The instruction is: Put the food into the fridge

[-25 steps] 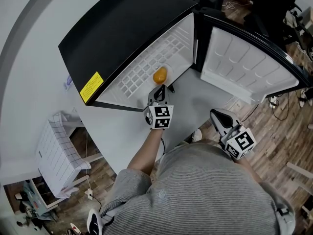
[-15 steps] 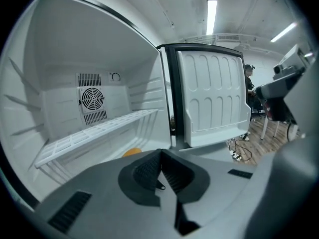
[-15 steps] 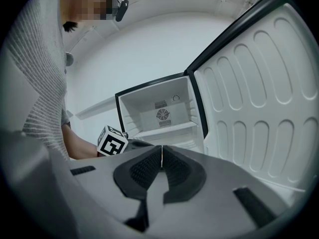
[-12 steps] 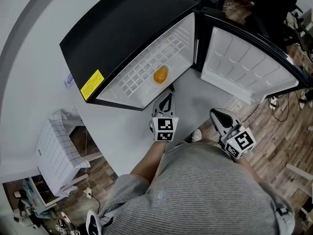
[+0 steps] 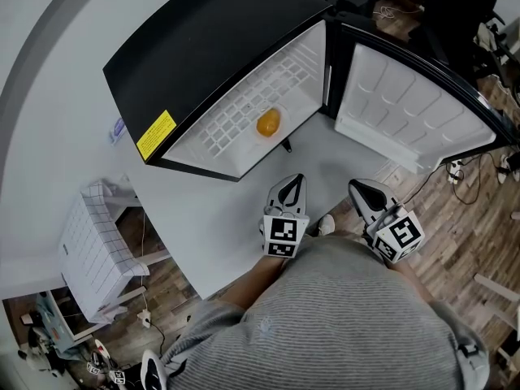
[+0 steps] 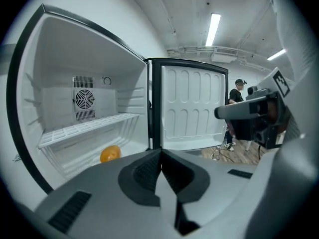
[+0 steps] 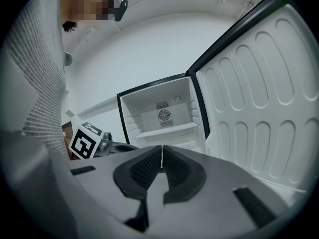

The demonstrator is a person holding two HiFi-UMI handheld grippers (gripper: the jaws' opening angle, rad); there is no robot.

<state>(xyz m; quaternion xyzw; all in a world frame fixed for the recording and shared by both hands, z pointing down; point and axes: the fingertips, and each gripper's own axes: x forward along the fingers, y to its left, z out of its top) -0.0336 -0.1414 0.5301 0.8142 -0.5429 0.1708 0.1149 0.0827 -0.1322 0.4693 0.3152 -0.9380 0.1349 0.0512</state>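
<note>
The orange food (image 6: 110,154) already lay inside the fridge (image 5: 203,47), on its bottom below the white shelf (image 6: 89,127), so I judged the putting-in done and only the wide-open door (image 5: 406,112) left to close. My left claw (image 5: 294,181) sat outside the fridge's mouth, pressed together on nothing, and my right claw (image 5: 357,187) beside it was just as closed and empty. The only label was a yellow sticker (image 5: 155,135) on the black casing, its print too small to read.
</note>
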